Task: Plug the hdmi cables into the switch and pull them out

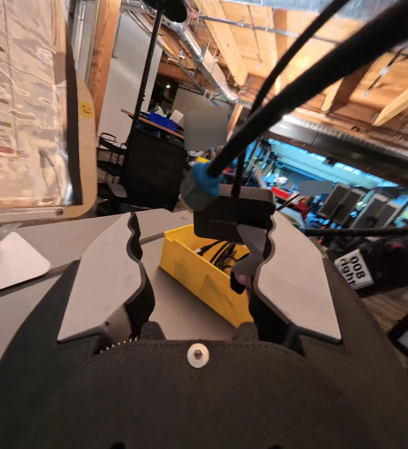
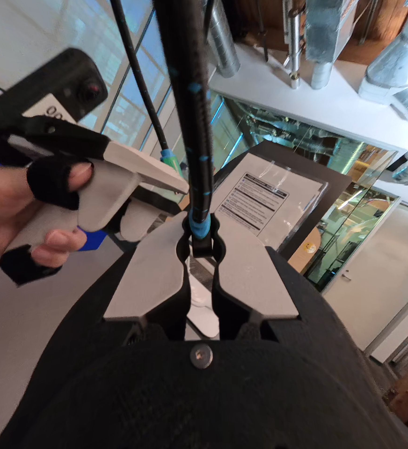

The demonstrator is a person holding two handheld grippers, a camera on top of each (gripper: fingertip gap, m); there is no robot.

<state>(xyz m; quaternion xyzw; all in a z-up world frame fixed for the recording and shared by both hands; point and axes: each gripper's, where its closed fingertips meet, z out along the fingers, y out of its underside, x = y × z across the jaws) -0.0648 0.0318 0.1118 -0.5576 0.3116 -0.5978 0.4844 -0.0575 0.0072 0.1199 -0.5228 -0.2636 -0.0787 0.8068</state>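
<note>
Grey fingers of the left gripper (image 1: 201,223) fill the near part of the left wrist view. Its jaws stand wide apart. A corner of the black switch (image 1: 232,213) sits against the right finger's tip, and the left finger does not touch it, so I cannot tell if the jaws hold the switch. The switch is up in the air, above the yellow bin (image 1: 198,267). The bin rests on the grey surface (image 1: 52,243) and has black cables inside. A thin black cable (image 1: 259,97) goes up from the top of the switch. A thick black cable (image 1: 295,85) with a blue and green end comes to the switch's far left side. Far behind are wooden beams and silver pipes.

In the right wrist view, the right gripper (image 2: 199,233) has its jaws nearly closed. They pinch the black plug (image 2: 200,245) of the thick cable, just below a blue band. The plug is free, not in the switch. The cable runs straight up from the jaws. To the left, a hand (image 2: 15,199) in a black fingerless glove holds the left gripper. A second cable with a blue and green end (image 2: 171,162) pokes up behind that gripper's finger. Farther back stands a framed white sheet (image 2: 271,206).
</note>
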